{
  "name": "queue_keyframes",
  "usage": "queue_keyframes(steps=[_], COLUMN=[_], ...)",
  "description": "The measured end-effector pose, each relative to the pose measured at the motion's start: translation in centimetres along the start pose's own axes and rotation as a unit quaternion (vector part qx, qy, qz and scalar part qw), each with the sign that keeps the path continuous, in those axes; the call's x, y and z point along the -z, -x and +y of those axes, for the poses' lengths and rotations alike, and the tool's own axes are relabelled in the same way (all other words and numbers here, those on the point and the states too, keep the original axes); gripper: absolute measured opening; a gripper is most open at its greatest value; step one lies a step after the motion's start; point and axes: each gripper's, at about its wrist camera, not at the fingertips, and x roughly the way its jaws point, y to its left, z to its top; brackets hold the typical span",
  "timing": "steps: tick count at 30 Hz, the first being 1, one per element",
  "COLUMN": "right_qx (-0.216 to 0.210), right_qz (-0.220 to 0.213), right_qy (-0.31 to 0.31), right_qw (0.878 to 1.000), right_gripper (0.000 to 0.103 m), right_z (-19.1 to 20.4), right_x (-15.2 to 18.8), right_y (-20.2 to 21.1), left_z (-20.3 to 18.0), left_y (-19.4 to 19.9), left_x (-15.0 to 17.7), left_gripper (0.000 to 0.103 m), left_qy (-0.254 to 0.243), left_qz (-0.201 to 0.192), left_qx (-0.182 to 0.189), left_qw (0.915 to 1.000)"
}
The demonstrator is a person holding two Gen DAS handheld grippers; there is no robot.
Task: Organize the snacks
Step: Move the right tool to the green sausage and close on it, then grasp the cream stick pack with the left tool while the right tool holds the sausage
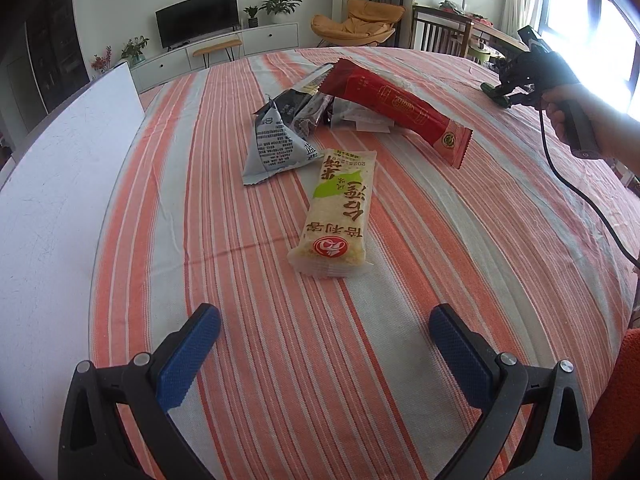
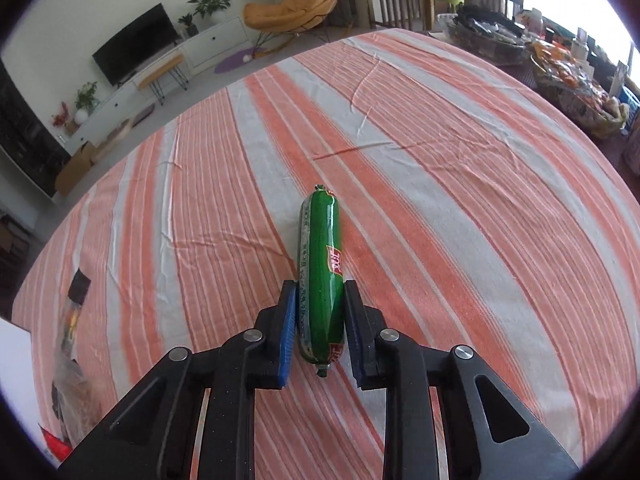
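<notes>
Right wrist view: the right gripper [image 2: 319,312] has its jaws closed against both sides of a green sausage [image 2: 321,272], which lies lengthwise on the striped cloth [image 2: 440,200] of the desk. Left wrist view: the left gripper [image 1: 325,320] hovers with jaws wide apart and empty. Just ahead lies a rice cracker pack [image 1: 338,216]; beyond it, a grey pyramid pack [image 1: 276,140] and a red pack [image 1: 400,104] propped on other wrappers. A white board [image 1: 60,184] lies along the cloth's left side.

Cloth [image 1: 400,320] on table: woven, matt, creased. Sausage [image 2: 322,276] casing: glossy plastic film. Rice bar [image 1: 338,216] wrapper: smooth, semi-clear plastic. Red pack [image 1: 392,100]: satin foil. Left tool [image 1: 325,356] pads [image 1: 188,356]: textured blue rubber; matt black plastic frame, metal pins.
</notes>
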Motion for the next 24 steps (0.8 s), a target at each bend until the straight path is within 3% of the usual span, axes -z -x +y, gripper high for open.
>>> queue_keyframes(steps=[3, 8, 14, 18, 24], right_qx=[-0.034, -0.065, -0.019, 0.017, -0.005], right_qz=[0.018, 0.041, 0.021, -0.004, -0.042], right_qy=[-0.027, -0.031, 0.023, 0.097, 0.086], right_qw=[0.999, 0.997, 0.999, 0.995, 0.995], right_gripper=[0.023, 0.024, 0.024, 0.024, 0.027], right_z=[-0.1, 3.5, 9.0, 11.3, 10.3], right_x=[4.7, 15.5, 26.2, 29.2, 29.8], right_y=[2.4, 7.4, 12.2, 13.1, 13.1], left_z=[0.0, 0.0, 0.0, 0.0, 0.0], left_y=[0.0, 0.0, 0.0, 0.0, 0.0], left_x=[0.0, 0.0, 0.0, 0.0, 0.0], left_gripper=[0.103, 0.103, 0.103, 0.103, 0.103], left_qy=[0.000, 0.000, 0.000, 0.000, 0.001], left_qz=[0.000, 0.000, 0.000, 0.000, -0.001], left_qx=[0.000, 0.000, 0.000, 0.000, 0.000], left_qw=[1.0000, 1.0000, 1.0000, 1.0000, 1.0000])
